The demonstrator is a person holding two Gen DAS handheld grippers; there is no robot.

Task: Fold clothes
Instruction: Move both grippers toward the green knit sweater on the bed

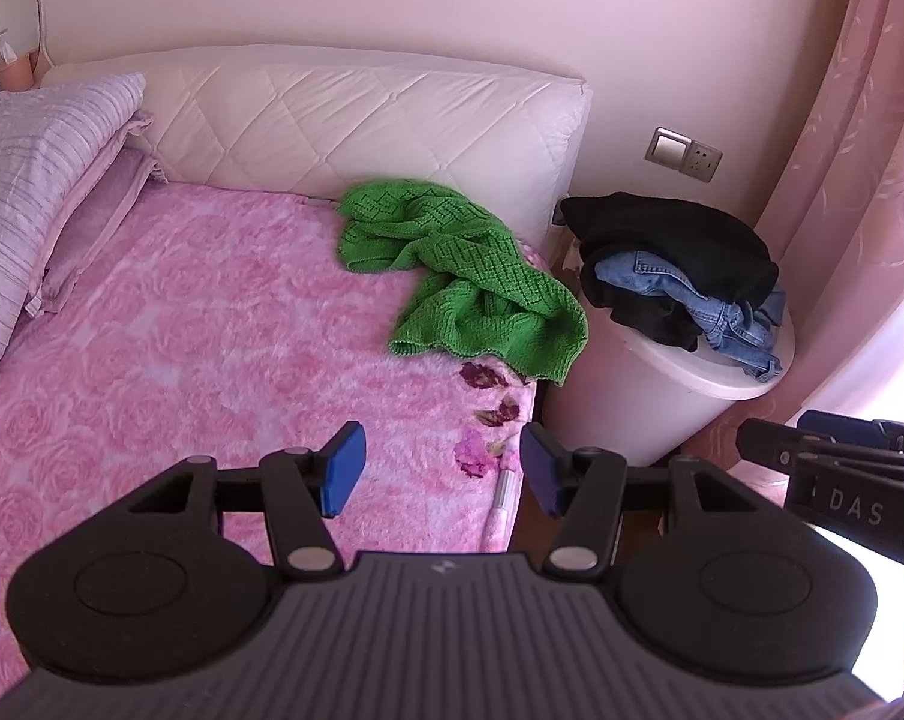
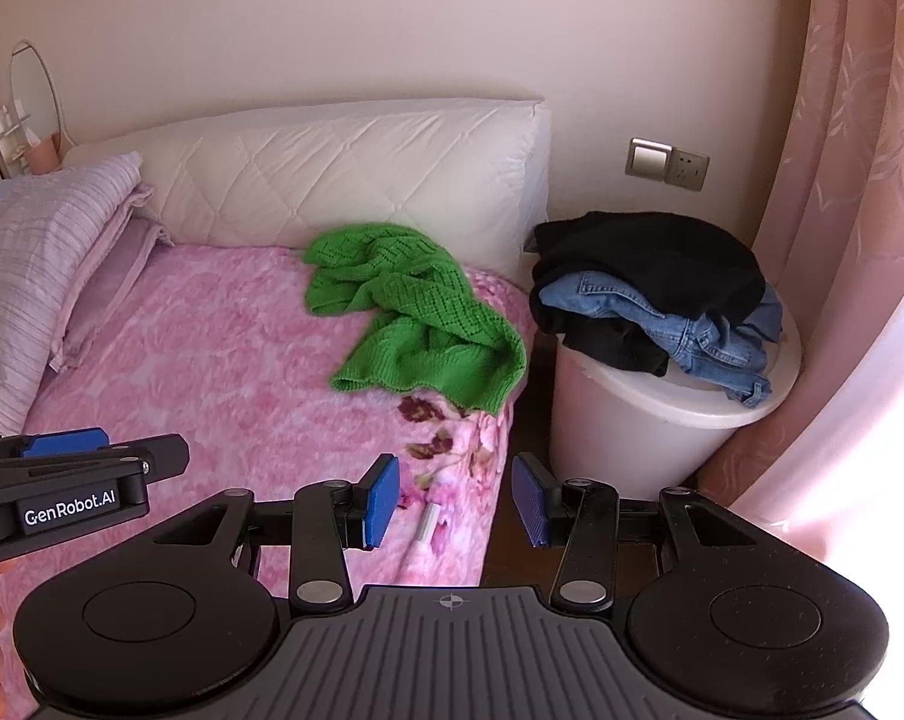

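Note:
A crumpled green knit sweater (image 1: 463, 276) lies on the pink blanket (image 1: 200, 330) near the bed's right edge, close to the headboard; it also shows in the right wrist view (image 2: 416, 318). A pile of black clothes (image 1: 667, 234) and blue jeans (image 1: 709, 312) sits on a round white bedside stand (image 1: 661, 396); the same pile (image 2: 649, 276) shows in the right wrist view. My left gripper (image 1: 443, 468) is open and empty above the bed's near right edge. My right gripper (image 2: 454, 501) is open and empty, to the right of the left one.
A white quilted headboard (image 1: 362, 114) backs the bed. Striped lilac pillows (image 1: 38, 180) lie at the left. A wall socket (image 1: 682, 153) and a pink curtain (image 1: 859, 150) stand at the right. A dark gap of floor (image 2: 523, 516) separates bed and stand.

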